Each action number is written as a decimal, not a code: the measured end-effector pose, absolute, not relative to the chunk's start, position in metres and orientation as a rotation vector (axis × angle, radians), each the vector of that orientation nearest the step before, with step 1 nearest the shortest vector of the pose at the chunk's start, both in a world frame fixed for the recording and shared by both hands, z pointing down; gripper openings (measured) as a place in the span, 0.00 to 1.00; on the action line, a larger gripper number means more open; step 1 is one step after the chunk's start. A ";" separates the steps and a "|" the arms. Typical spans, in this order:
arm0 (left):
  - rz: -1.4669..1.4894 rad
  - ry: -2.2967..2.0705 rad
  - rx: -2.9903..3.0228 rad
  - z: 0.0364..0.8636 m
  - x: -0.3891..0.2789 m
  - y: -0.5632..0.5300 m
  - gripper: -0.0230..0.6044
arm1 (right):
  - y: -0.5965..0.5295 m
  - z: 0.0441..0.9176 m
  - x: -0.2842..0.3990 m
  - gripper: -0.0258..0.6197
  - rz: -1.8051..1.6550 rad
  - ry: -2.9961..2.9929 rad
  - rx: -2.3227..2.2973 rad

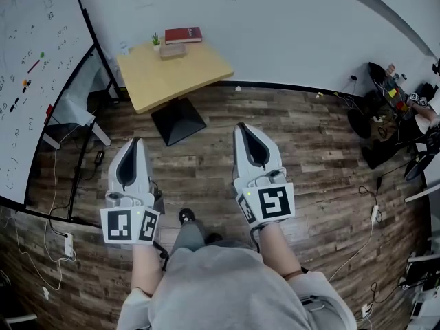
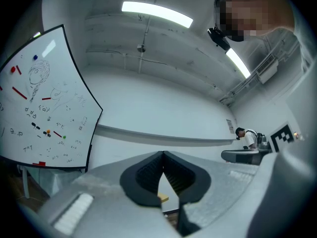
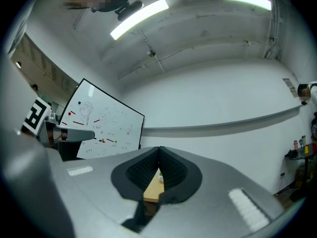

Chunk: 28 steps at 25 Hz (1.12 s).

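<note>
At the far left, a whiteboard (image 1: 34, 81) stands on the wood floor (image 1: 323, 157). Near it, the left gripper (image 1: 134, 141) points away from the person, its jaws closed tip to tip with nothing between them; its own view shows the pads meeting, with only a sliver of gap below them. Farther off, between the lines of the two grippers and well apart from both, stands a table (image 1: 182, 78) against the far wall. It carries a small plant (image 1: 156, 40), a wood block (image 1: 172, 50) and a red book (image 1: 183, 35) along its far edge. To the right, the right gripper (image 1: 243, 126) is likewise closed and empty, and the table shows through the slit beneath its tips.
</note>
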<state>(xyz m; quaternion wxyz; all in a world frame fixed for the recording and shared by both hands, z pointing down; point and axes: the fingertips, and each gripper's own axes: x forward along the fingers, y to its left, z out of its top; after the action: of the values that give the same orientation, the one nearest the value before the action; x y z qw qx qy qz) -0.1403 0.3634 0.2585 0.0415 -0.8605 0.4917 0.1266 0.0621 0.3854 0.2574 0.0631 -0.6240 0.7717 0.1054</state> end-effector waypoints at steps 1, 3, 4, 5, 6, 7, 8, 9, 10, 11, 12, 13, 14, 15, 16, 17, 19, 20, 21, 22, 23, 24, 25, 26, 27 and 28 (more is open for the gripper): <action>0.385 1.500 -2.637 0.259 -0.138 0.359 0.04 | 0.381 0.259 0.063 0.04 0.305 2.333 -1.889; 0.380 1.491 -2.645 0.261 -0.135 0.349 0.04 | 0.370 0.261 0.066 0.04 0.300 2.331 -1.906; 0.380 1.488 -2.650 0.262 -0.134 0.342 0.04 | 0.364 0.262 0.067 0.04 0.299 2.326 -1.915; 0.383 1.485 -2.654 0.263 -0.133 0.336 0.04 | 0.358 0.263 0.068 0.04 0.294 2.321 -1.922; 0.387 1.482 -2.658 0.263 -0.132 0.328 0.04 | 0.351 0.264 0.070 0.04 0.286 2.315 -1.927; 0.391 1.479 -2.662 0.263 -0.132 0.320 0.04 | 0.343 0.264 0.071 0.04 0.278 2.310 -1.932; 0.395 1.476 -2.665 0.263 -0.131 0.311 0.04 | 0.335 0.264 0.072 0.04 0.273 2.308 -1.937; 0.397 1.473 -2.667 0.262 -0.131 0.301 0.04 | 0.325 0.264 0.073 0.04 0.269 2.308 -1.942; 0.399 1.470 -2.670 0.261 -0.131 0.292 0.04 | 0.316 0.264 0.073 0.04 0.266 2.310 -1.946; 0.401 1.467 -2.671 0.260 -0.130 0.282 0.04 | 0.306 0.263 0.073 0.04 0.264 2.311 -1.948; 0.402 1.463 -2.672 0.259 -0.131 0.271 0.04 | 0.296 0.262 0.072 0.04 0.262 2.311 -1.950; 0.402 1.459 -2.672 0.257 -0.131 0.261 0.04 | 0.285 0.261 0.072 0.04 0.260 2.311 -1.951; 0.401 1.456 -2.672 0.257 -0.131 0.251 0.04 | 0.275 0.261 0.071 0.04 0.259 2.310 -1.952; 0.402 1.453 -2.672 0.256 -0.132 0.240 0.04 | 0.264 0.260 0.070 0.04 0.260 2.309 -1.952; 0.402 1.452 -2.671 0.255 -0.134 0.230 0.04 | 0.253 0.259 0.068 0.04 0.261 2.309 -1.950; 0.403 1.450 -2.669 0.255 -0.136 0.220 0.04 | 0.243 0.259 0.066 0.04 0.262 2.311 -1.947; 0.407 1.449 -2.666 0.253 -0.140 0.200 0.04 | 0.224 0.258 0.060 0.04 0.265 2.315 -1.941; 0.410 1.448 -2.666 0.252 -0.143 0.191 0.04 | 0.214 0.258 0.057 0.04 0.267 2.316 -1.939; 0.413 1.445 -2.667 0.251 -0.145 0.182 0.04 | 0.205 0.257 0.053 0.04 0.270 2.317 -1.938; 0.415 1.442 -2.668 0.251 -0.148 0.173 0.04 | 0.197 0.256 0.050 0.04 0.271 2.317 -1.937; 0.417 1.439 -2.669 0.250 -0.150 0.164 0.04 | 0.188 0.256 0.048 0.04 0.273 2.316 -1.938; 0.419 1.436 -2.669 0.249 -0.152 0.156 0.04 | 0.181 0.255 0.045 0.04 0.274 2.316 -1.939; 0.420 1.432 -2.670 0.248 -0.153 0.148 0.04 | 0.173 0.255 0.043 0.04 0.274 2.316 -1.941; 0.419 1.428 -2.671 0.248 -0.154 0.141 0.04 | 0.166 0.255 0.042 0.04 0.273 2.315 -1.943; 0.418 1.424 -2.673 0.248 -0.156 0.135 0.04 | 0.160 0.255 0.040 0.04 0.272 2.314 -1.945; 0.416 1.422 -2.675 0.248 -0.157 0.128 0.04 | 0.153 0.255 0.038 0.04 0.270 2.311 -1.946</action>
<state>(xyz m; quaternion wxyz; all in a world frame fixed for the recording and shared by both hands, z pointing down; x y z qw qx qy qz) -0.1574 0.1277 0.2484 0.0419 -0.8741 0.4645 0.1360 0.0380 0.1528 0.2549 0.0541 -0.6404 0.7609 0.0890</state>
